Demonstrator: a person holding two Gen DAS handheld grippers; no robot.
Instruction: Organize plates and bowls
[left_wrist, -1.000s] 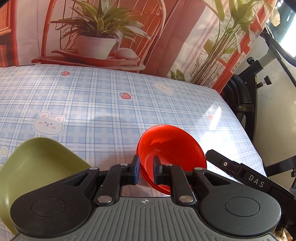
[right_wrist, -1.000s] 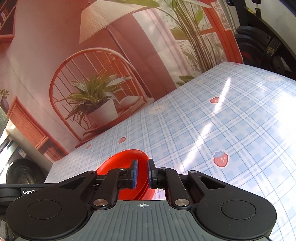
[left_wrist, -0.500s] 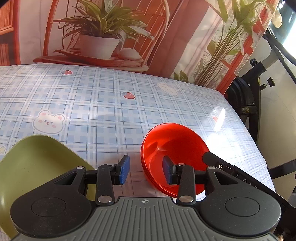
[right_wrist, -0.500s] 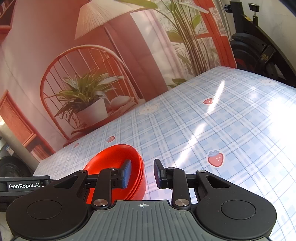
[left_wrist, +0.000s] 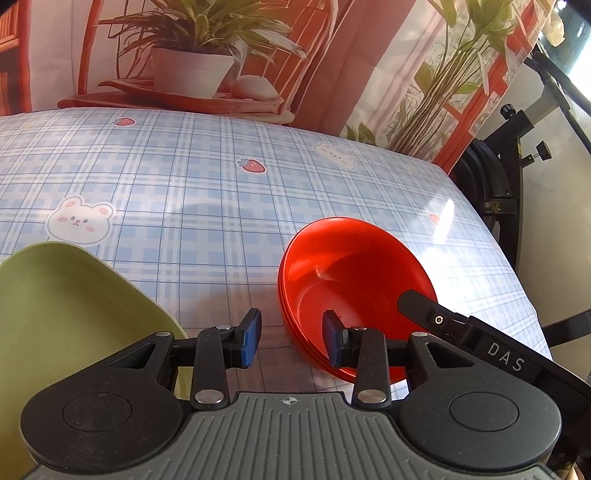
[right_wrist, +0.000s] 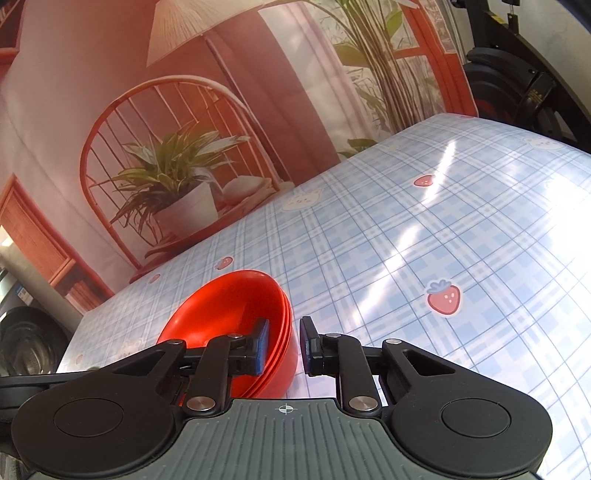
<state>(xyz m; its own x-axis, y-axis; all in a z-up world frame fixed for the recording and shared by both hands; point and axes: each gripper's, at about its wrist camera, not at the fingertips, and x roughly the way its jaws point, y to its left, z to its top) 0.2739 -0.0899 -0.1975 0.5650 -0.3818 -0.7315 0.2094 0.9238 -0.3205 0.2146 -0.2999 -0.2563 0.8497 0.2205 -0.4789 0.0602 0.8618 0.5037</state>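
Note:
A stack of red bowls (left_wrist: 354, 266) sits on the blue checked tablecloth (left_wrist: 184, 177). My left gripper (left_wrist: 291, 341) straddles the stack's near left rim, one pad inside and one outside. Its jaws are closing, with a gap still showing on both sides. From the other side, my right gripper (right_wrist: 284, 345) straddles the red bowls' (right_wrist: 229, 306) right rim. Its jaws are closing too, the pads just off the wall. The right gripper's black body (left_wrist: 480, 343) shows behind the bowls. A green plate (left_wrist: 74, 314) lies at the lower left, partly under my left gripper.
A printed backdrop with a potted plant (left_wrist: 192, 66) hangs behind the table's far edge. A black exercise bike (left_wrist: 495, 192) stands past the table's right edge, also seen as the bike (right_wrist: 517, 85). Bare tablecloth (right_wrist: 443, 258) stretches to the right of the bowls.
Both grippers were shut on the tilted red bowl's rim. They opened and let go, and the bowl now rests level in the stack. The jaws have narrowed a little since.

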